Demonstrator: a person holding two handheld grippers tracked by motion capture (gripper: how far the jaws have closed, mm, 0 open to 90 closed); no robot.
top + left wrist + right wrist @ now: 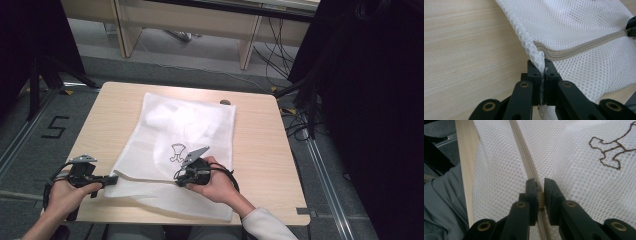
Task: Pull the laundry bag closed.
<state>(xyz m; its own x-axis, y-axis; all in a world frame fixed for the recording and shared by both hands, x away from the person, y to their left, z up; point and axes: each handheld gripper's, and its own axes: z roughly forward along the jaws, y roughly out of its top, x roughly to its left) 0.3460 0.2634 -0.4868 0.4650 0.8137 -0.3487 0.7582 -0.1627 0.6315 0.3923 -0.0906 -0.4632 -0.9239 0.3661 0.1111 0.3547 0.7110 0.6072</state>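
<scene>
Floor marking "5" [54, 127] (bag's [185, 125] brown outline [610, 151] wordless).

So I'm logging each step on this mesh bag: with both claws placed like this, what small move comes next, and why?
Probably draw the right claw along the zipper, away from the left claw. The right claw's jaws are closed on what looks like the slider, while the left claw pinches the mesh bag at its corner beside the zipper's end, anchoring it. Which way opens it, I cannot tell.
</scene>
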